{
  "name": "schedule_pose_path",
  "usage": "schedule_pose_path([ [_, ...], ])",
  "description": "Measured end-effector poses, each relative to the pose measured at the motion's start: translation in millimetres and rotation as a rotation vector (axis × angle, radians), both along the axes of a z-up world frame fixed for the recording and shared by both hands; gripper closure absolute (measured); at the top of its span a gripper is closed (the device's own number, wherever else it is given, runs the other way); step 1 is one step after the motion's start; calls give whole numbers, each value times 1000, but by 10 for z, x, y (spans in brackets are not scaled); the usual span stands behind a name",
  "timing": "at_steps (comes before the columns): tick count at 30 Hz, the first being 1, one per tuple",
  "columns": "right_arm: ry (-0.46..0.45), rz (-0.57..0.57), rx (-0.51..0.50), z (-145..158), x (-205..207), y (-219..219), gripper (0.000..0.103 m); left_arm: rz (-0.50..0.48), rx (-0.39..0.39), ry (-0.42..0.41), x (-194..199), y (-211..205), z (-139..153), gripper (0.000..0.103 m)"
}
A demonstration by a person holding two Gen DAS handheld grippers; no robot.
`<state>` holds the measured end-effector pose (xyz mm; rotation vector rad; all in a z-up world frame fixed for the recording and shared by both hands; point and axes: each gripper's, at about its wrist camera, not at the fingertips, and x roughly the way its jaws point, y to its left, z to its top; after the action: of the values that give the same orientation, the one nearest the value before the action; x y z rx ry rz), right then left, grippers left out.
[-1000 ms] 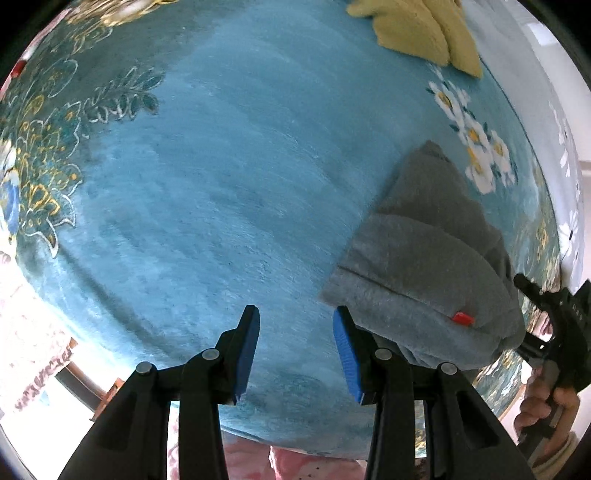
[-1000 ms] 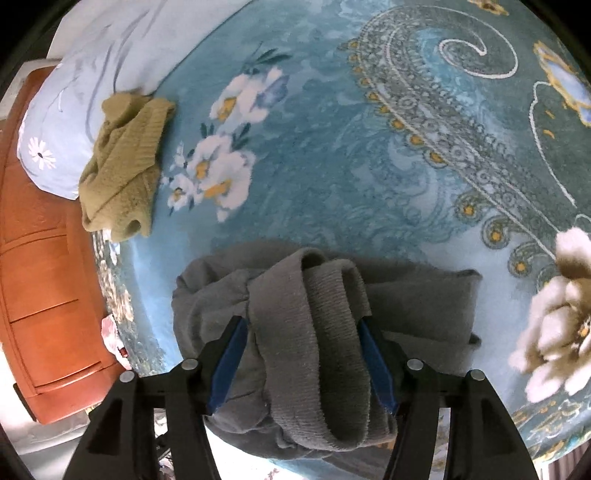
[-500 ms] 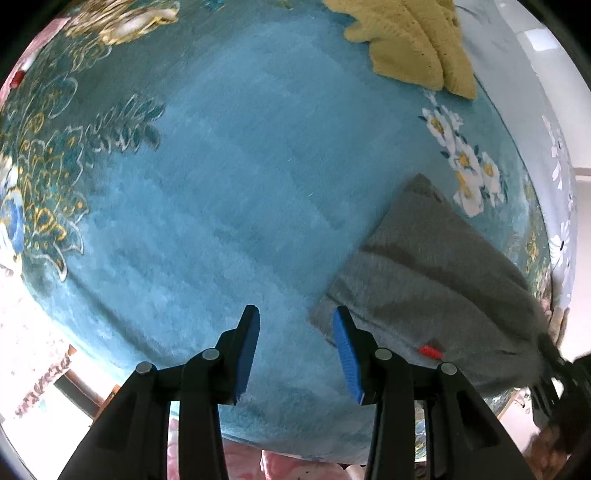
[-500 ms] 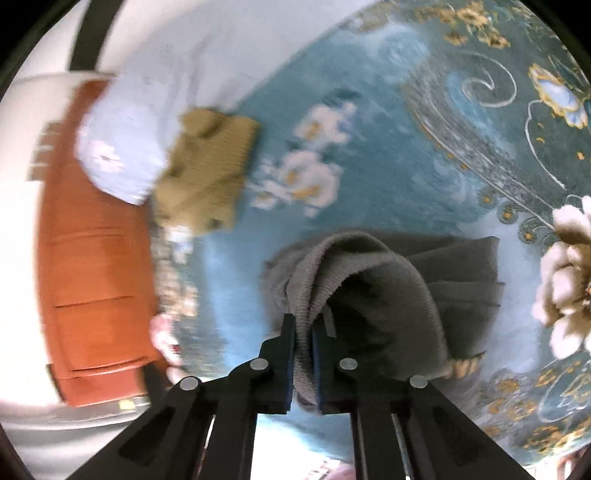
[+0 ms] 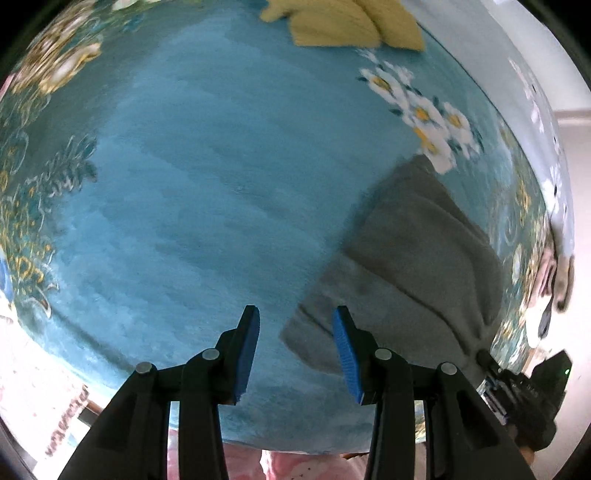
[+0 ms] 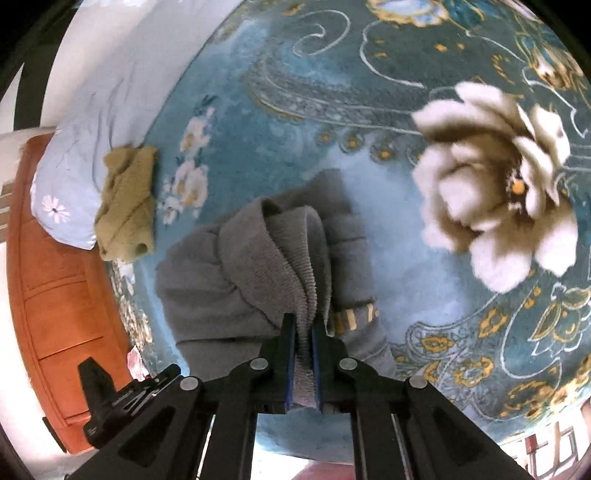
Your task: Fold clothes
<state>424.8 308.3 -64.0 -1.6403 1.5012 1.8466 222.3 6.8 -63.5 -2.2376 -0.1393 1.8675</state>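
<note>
A grey knit garment (image 6: 255,266) lies bunched on the teal floral blanket (image 6: 332,92). My right gripper (image 6: 303,332) is shut on a ribbed fold of it and holds that fold raised. In the left wrist view the same grey garment (image 5: 413,258) lies flat at the right, its near corner just beyond my left gripper (image 5: 295,332), which is open and empty above the blanket (image 5: 203,166). The right gripper's black body (image 5: 524,391) shows at the garment's far right edge.
An olive-yellow knit garment (image 6: 127,199) lies crumpled by a pale blue pillow (image 6: 81,147); it also shows at the top of the left wrist view (image 5: 351,22). An orange wooden drawer unit (image 6: 48,314) stands beside the bed. The left gripper's black body (image 6: 110,391) shows low left.
My right gripper has shut on the grey garment's ribbed fold and pulled it up and sideways. The garment has stretched out flatter in the left wrist view. My left gripper stays open.
</note>
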Motion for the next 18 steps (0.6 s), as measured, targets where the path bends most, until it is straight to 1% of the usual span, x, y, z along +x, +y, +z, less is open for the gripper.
schedule_pose_path([
  [3, 39, 39, 29, 111, -30, -49, 95, -46, -7, 1, 16, 110, -40, 61],
  [5, 29, 74, 33, 97, -51, -73, 94, -62, -11, -7, 25, 167, -91, 61],
  [6, 25, 91, 34, 83, -66, -86, 91, -69, -15, -11, 28, 187, -113, 61],
  [7, 23, 101, 32, 50, -90, -92, 91, -76, -19, -15, 32, 207, -135, 61],
  [10, 50, 111, 26, 100, -94, -17, 88, -108, -41, -7, 38, 246, -190, 61],
  [11, 59, 113, 30, 125, -103, 8, 79, -114, -48, -6, 37, 247, -212, 61],
  [12, 67, 114, 43, 147, -114, 33, 66, -114, -51, -9, 34, 243, -236, 61],
  [14, 88, 101, 57, 160, -159, 107, 54, -103, -51, -21, 26, 221, -291, 61],
  [18, 105, 88, 46, 65, -310, 241, 52, -101, -62, -27, 29, 201, -360, 61],
])
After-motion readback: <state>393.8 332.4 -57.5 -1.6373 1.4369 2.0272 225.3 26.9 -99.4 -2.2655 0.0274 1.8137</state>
